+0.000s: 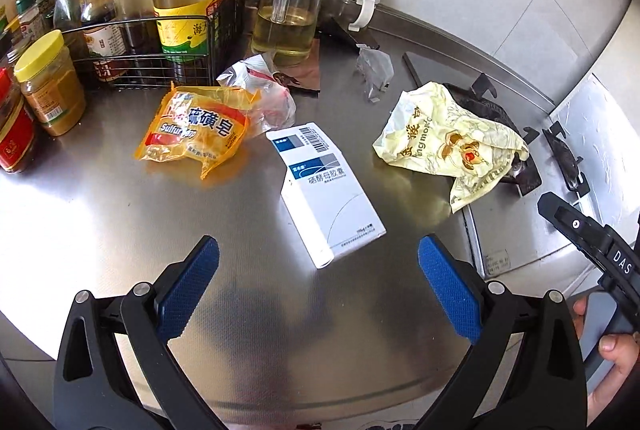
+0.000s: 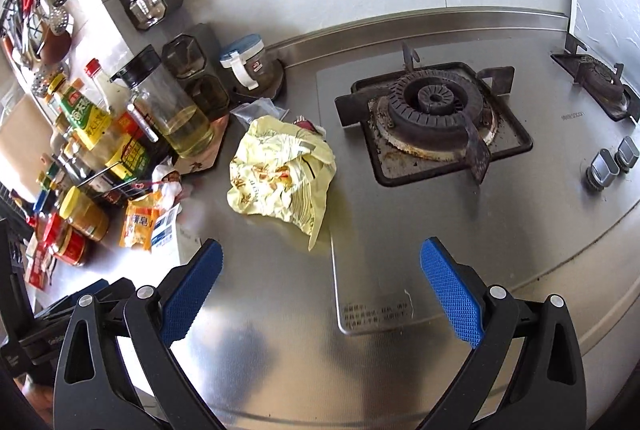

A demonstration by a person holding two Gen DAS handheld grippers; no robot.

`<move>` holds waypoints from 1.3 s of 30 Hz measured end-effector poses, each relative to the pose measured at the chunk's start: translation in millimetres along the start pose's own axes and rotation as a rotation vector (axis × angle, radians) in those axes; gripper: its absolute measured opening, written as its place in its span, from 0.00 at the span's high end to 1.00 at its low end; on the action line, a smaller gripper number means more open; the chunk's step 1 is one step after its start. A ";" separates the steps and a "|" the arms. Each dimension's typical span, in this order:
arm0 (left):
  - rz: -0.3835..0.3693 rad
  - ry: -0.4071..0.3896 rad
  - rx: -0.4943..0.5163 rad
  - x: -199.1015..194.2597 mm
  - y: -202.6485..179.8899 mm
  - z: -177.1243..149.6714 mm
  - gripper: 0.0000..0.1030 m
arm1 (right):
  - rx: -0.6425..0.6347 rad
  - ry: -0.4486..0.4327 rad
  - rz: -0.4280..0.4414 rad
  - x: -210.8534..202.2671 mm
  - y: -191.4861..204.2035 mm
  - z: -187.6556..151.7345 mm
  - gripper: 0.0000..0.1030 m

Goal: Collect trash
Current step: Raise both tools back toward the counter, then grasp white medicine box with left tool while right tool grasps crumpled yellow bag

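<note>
You've got an orange soap wrapper (image 1: 196, 128), a white box (image 1: 326, 190) with blue bands and a barcode, a pale yellow bag (image 2: 282, 172) with printed figures, and blue dimpled pads (image 1: 188, 290)

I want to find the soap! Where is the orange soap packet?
In the left wrist view, the crinkly orange plastic soap packet lies flat on the steel counter, left of the white-and-blue cardboard box and just in front of the black wire rack.
</note>
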State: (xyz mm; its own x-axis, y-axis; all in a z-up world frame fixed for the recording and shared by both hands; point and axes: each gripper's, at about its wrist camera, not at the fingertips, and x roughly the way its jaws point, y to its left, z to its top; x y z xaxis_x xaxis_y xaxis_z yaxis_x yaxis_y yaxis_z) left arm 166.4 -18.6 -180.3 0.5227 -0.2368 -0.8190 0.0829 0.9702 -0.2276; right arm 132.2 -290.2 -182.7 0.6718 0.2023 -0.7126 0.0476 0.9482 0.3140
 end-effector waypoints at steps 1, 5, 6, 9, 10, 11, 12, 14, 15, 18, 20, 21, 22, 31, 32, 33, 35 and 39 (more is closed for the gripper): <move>-0.002 0.004 0.001 6.2 -2.5 4.1 0.08 | 0.002 -0.001 -0.006 5.2 0.3 4.0 0.03; 0.004 0.029 -0.001 31.4 -9.3 16.8 0.08 | 0.002 -0.002 -0.017 23.2 3.0 17.2 0.03; 0.015 0.037 0.001 38.0 -10.4 19.3 0.08 | -0.002 -0.003 -0.023 27.1 3.9 19.7 0.03; 0.058 0.062 0.006 55.0 -11.8 21.8 0.08 | -0.011 -0.006 -0.035 38.2 5.8 26.5 0.03; 0.085 0.067 0.011 59.5 -11.9 21.7 0.08 | -0.014 -0.006 -0.038 42.1 6.6 28.5 0.03; 0.104 0.072 0.015 63.2 -11.6 20.9 0.08 | -0.017 -0.005 -0.042 46.0 6.9 30.3 0.03; 0.116 0.078 0.017 66.3 -10.8 20.8 0.08 | -0.019 -0.006 -0.047 49.6 7.2 31.5 0.03; 0.136 0.088 0.021 71.0 -8.0 19.4 0.08 | -0.022 -0.007 -0.054 56.7 7.7 33.3 0.04; 0.139 0.093 0.022 72.8 -6.3 18.6 0.08 | -0.025 -0.010 -0.058 59.9 8.2 33.6 0.05; 0.136 0.105 0.022 75.2 0.3 15.3 0.09 | -0.043 -0.019 -0.060 66.7 11.1 33.8 0.10; 0.128 0.110 0.025 75.9 5.7 12.5 0.15 | -0.061 -0.017 -0.052 70.5 15.0 33.9 0.25; 0.124 0.116 0.023 76.6 8.3 11.0 0.20 | -0.074 -0.013 -0.054 72.3 17.2 33.5 0.30; 0.123 0.109 0.027 75.7 10.0 9.9 0.22 | -0.086 -0.007 -0.053 74.0 19.8 32.9 0.42; 0.050 0.084 -0.006 61.3 26.4 1.9 0.55 | -0.131 -0.002 -0.006 66.1 30.5 19.9 0.84; 0.048 0.070 -0.005 56.2 27.7 -1.1 0.56 | -0.146 -0.010 -0.006 61.9 32.2 17.1 0.85; 0.048 0.056 -0.001 52.0 27.7 -4.0 0.56 | -0.161 -0.018 -0.004 57.4 33.7 14.0 0.86; 0.047 0.033 0.010 39.8 23.9 -10.2 0.56 | -0.185 -0.037 0.003 46.7 36.3 8.0 0.87; 0.036 0.012 0.017 19.6 18.0 -22.1 0.57 | -0.189 -0.052 0.037 24.0 34.7 -3.9 0.88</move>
State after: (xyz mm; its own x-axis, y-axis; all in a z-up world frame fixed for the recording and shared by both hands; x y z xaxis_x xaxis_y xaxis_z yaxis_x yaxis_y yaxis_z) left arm 159.5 -6.9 -212.2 0.5154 -0.2022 -0.8327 0.0786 0.9788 -0.1891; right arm 147.0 -251.5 -191.4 0.7082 0.2297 -0.6676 -0.1140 0.9704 0.2130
